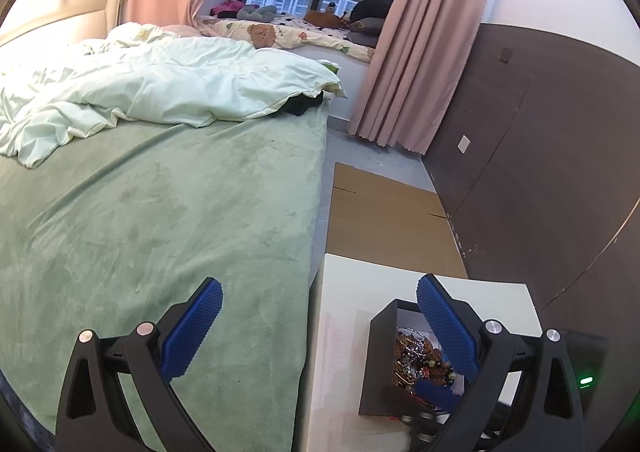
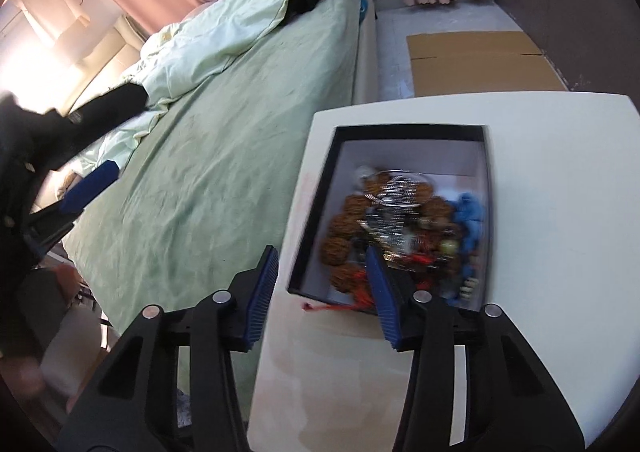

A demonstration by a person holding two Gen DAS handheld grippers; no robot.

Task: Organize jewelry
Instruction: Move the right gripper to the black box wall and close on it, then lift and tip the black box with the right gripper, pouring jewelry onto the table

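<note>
A black open-topped box (image 2: pixel 316 188) stands on the white table (image 2: pixel 560 212), its white inside piled with jewelry (image 2: pixel 400 228): brown bead bracelets, silver coil bangles, a blue piece and red cord. A red tassel (image 2: pixel 332 306) hangs over the near wall. My right gripper (image 2: pixel 322 252) is part open and straddles the box's left wall near its front corner, with the right finger over the jewelry and no pad pressing on anything. My left gripper (image 1: pixel 319 284) stands wide open and empty at the table's left edge, with the box (image 1: pixel 380 364) under its right finger. One left pad (image 2: pixel 90 184) shows over the bed.
A bed with a green blanket (image 1: pixel 160 212) and a pale duvet (image 1: pixel 160 92) runs along the table's left side. Flat cardboard (image 1: pixel 384 220) lies on the floor beyond the table. A dark wall panel (image 1: pixel 540 172) and pink curtains (image 1: pixel 412 64) are to the right. A device with a green light (image 1: pixel 586 380) sits by the table.
</note>
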